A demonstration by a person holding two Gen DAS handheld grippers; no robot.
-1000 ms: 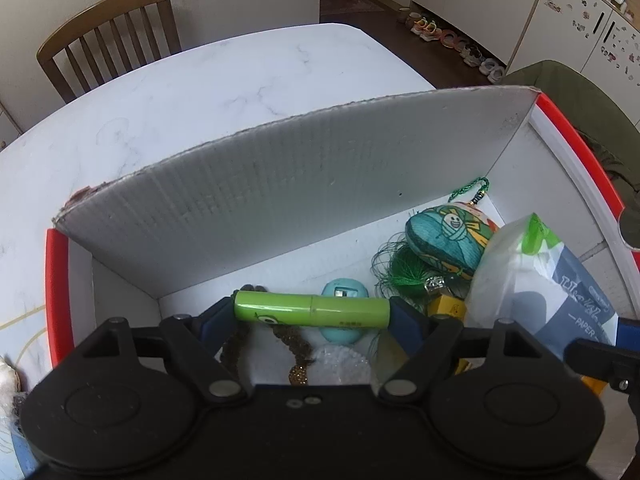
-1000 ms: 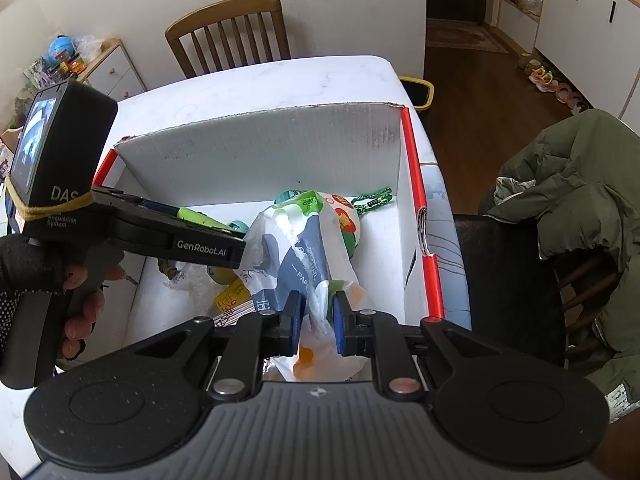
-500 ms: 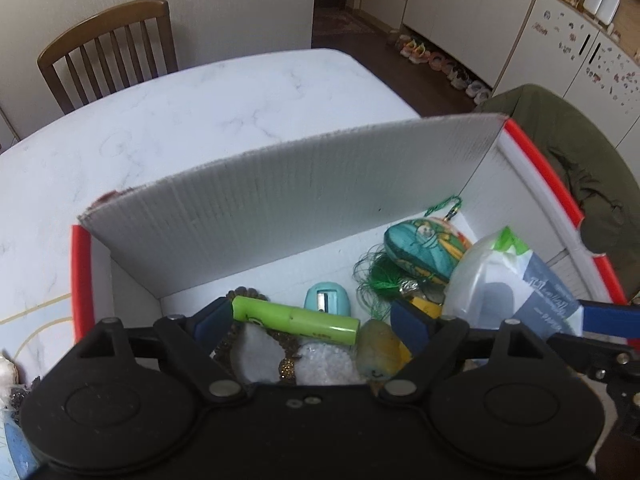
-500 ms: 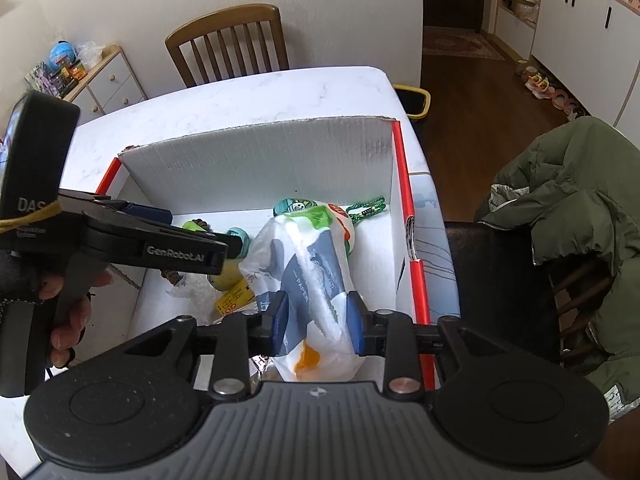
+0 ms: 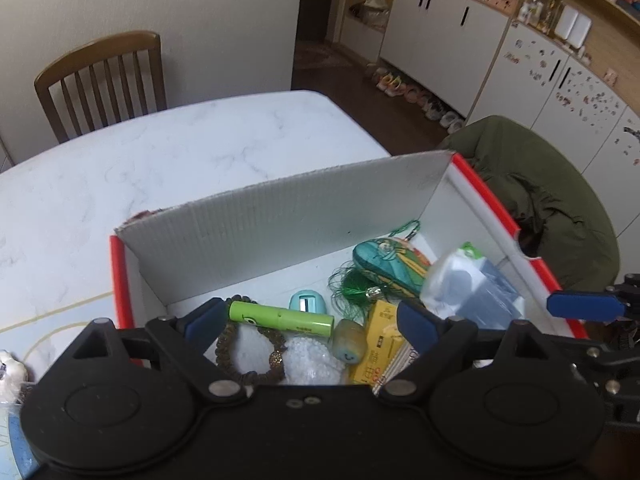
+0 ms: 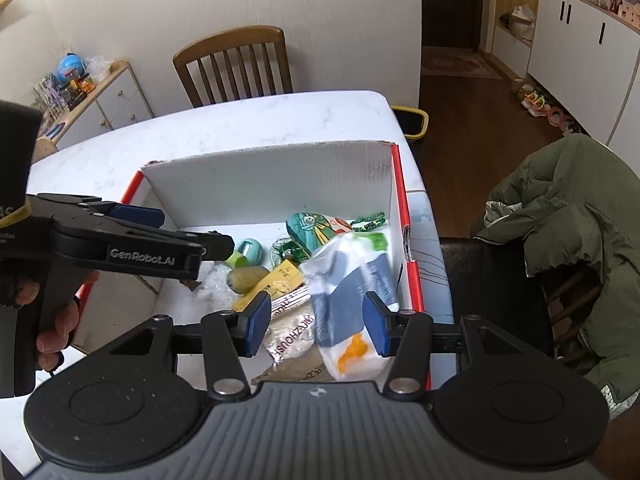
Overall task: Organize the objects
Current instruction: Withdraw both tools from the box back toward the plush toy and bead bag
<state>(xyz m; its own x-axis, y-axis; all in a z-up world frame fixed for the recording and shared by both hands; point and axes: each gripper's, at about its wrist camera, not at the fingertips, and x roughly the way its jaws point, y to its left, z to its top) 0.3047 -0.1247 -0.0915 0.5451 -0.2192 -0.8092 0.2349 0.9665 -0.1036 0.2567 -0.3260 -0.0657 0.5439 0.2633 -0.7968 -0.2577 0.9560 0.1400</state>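
A white cardboard box with red edges (image 5: 280, 220) (image 6: 272, 184) sits on the marble table. Inside lie a green tube (image 5: 280, 317), a bead bracelet (image 5: 244, 354), a teal sharpener (image 5: 307, 301) (image 6: 249, 250), a green patterned pouch (image 5: 386, 262) (image 6: 316, 228), a yellow packet (image 5: 378, 346) (image 6: 276, 282) and a white-and-blue tissue pack (image 5: 468, 292) (image 6: 352, 284). My left gripper (image 5: 310, 326) hangs open above the tube and touches nothing. Over the tissue pack my right gripper (image 6: 316, 326) is open and holds nothing.
A wooden chair (image 5: 104, 80) (image 6: 236, 64) stands at the table's far side. A green jacket (image 5: 540, 200) (image 6: 568, 232) hangs over a chair to the right of the box. A hand (image 6: 56, 320) holds the left gripper. A low cabinet with toys (image 6: 88, 92) stands far left.
The left gripper let go of the green tube, which now lies in the box, and rose. The right gripper opened off the tissue pack and pulled back upward.
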